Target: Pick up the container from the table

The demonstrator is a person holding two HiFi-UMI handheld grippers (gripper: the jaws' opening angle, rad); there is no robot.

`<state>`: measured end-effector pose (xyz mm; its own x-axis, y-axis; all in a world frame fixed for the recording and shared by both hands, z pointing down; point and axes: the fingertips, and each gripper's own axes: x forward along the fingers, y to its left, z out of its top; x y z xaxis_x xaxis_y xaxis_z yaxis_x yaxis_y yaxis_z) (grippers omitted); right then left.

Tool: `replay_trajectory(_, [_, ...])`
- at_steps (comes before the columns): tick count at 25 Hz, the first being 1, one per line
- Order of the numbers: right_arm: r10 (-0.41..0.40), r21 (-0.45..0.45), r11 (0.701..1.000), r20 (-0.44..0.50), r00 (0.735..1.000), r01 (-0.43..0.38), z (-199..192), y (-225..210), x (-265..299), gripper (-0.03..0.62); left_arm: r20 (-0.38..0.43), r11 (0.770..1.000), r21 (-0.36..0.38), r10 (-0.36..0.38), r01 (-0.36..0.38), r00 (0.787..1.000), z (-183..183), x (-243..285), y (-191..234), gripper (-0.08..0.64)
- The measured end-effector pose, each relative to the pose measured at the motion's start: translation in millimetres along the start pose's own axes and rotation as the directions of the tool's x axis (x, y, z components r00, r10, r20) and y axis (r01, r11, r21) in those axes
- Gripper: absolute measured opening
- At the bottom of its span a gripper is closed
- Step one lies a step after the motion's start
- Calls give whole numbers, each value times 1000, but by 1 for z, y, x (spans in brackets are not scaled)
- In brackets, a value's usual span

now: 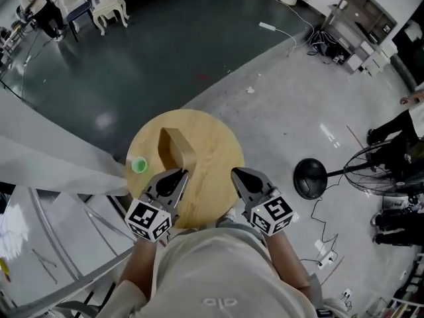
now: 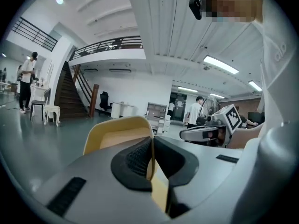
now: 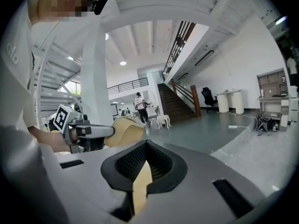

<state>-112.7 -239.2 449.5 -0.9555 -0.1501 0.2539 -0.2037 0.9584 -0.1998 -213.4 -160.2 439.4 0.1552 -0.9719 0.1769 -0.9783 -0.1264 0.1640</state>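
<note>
A tan open-topped container [image 1: 175, 148] hangs above the round wooden table [image 1: 215, 138], and its thin wall is pinched between the pads of my left gripper [image 1: 180, 173]. In the left gripper view the container [image 2: 117, 133] rises just beyond the left gripper [image 2: 152, 146], tilted up from its rim. My right gripper [image 1: 235, 173] hovers over the table's near right part, shut with nothing in it. In the right gripper view the right gripper [image 3: 145, 146] has its pads together, and the container [image 3: 125, 129] shows to the left.
A small green round thing [image 1: 138, 165] sits at the table's left edge. A black round stand base [image 1: 310, 177] and a floor fan [image 1: 387, 167] stand on the floor to the right. White railings [image 1: 59, 197] run along the left.
</note>
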Motion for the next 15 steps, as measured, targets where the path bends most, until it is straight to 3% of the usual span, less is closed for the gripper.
replay_trajectory(7, [103, -44, 994, 12, 995, -103, 13, 24, 19, 25, 96, 995, -69, 72, -65, 993, 10, -36, 7, 29])
replay_trajectory(15, [191, -78, 979, 21, 981, -189, 24, 55, 29, 25, 140, 984, -116, 154, -138, 978, 11, -70, 17, 29])
